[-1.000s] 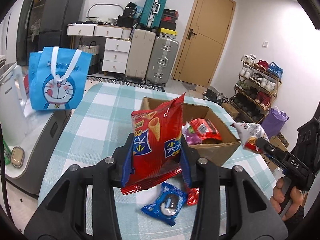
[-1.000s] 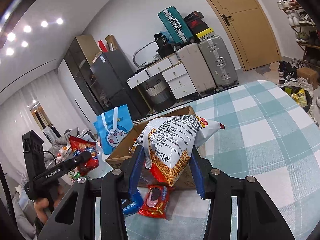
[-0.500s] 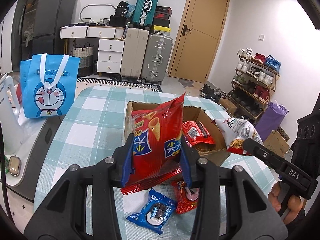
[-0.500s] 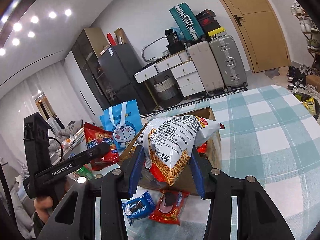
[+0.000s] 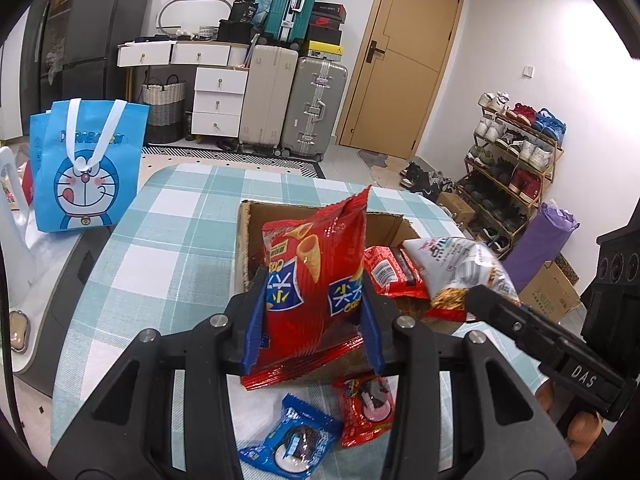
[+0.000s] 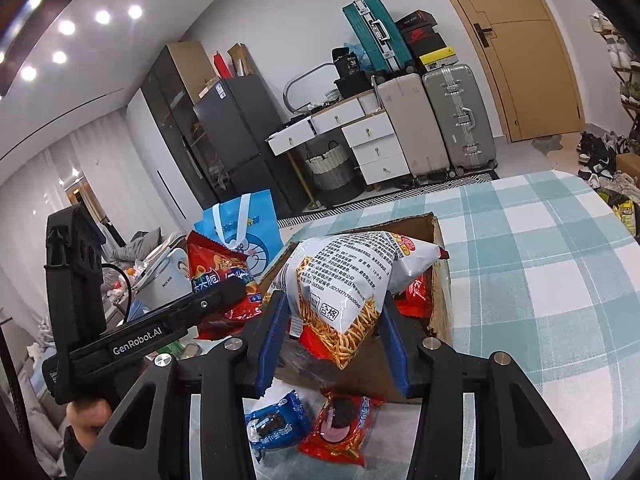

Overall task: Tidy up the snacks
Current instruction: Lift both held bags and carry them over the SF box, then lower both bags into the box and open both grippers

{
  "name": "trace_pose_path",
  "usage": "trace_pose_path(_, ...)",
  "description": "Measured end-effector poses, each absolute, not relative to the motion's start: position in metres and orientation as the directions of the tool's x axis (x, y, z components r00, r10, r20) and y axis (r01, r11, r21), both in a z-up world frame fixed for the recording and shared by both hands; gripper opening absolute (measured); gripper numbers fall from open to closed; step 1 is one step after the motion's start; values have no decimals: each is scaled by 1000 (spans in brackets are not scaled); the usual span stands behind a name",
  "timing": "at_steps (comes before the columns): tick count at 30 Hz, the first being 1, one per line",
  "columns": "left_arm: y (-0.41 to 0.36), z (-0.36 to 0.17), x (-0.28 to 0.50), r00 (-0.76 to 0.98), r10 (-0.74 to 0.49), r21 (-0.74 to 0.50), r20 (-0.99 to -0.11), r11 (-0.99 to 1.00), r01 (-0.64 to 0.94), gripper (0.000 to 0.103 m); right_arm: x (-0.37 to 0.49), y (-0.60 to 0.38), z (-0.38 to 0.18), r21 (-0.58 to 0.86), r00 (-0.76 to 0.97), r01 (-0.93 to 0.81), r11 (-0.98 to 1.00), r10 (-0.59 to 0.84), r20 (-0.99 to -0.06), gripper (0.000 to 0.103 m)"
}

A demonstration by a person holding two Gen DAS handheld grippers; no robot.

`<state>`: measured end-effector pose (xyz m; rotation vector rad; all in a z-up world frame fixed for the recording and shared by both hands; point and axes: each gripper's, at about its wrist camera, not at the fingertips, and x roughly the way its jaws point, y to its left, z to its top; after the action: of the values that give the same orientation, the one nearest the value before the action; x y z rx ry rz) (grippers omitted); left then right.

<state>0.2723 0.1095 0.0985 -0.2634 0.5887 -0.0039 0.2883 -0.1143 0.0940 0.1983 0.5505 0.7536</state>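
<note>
My left gripper (image 5: 312, 320) is shut on a red bag of cone crisps (image 5: 316, 280), held upright just in front of the open cardboard box (image 5: 244, 248). My right gripper (image 6: 334, 336) is shut on a white bag of stick snacks (image 6: 344, 276), held over the box (image 6: 438, 280). A red packet (image 5: 390, 270) lies inside the box. On the cloth in front of the box lie a blue cookie pack (image 5: 292, 440) and a red cookie pack (image 5: 366, 404). Each gripper shows in the other's view, the right gripper (image 5: 476, 296) with its white bag (image 5: 460, 264) and the left gripper (image 6: 228, 292) with its red bag (image 6: 218, 276).
The table has a teal and white checked cloth (image 5: 168, 232). A blue cartoon tote bag (image 5: 86, 168) stands left of the table beside a white appliance (image 6: 168, 280). Suitcases (image 5: 296, 104), a drawer unit, a door and a shoe rack (image 5: 516, 168) fill the room behind.
Both grippers have moved in toward the box with their bags. The right gripper's white bag now hangs over the box's right side; the two cookie packs show lower in both views.
</note>
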Motion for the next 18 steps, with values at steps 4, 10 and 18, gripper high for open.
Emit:
trace_pose_path(4, 105, 94, 287, 826, -77, -244, -558, 967, -75, 38, 297, -106, 92, 347, 602, -578, 738, 673, -429, 46)
trace_pose_path(10, 99, 77, 311, 802, -62, -228, -594, 969, -94, 38, 308, -87, 82, 274, 614, -566, 778, 619, -490, 46)
trace_pose_path(18, 91, 51, 329, 772, -19, -160, -636, 981, -107, 38, 312, -72, 75, 162, 625, -578, 800, 562, -542, 46)
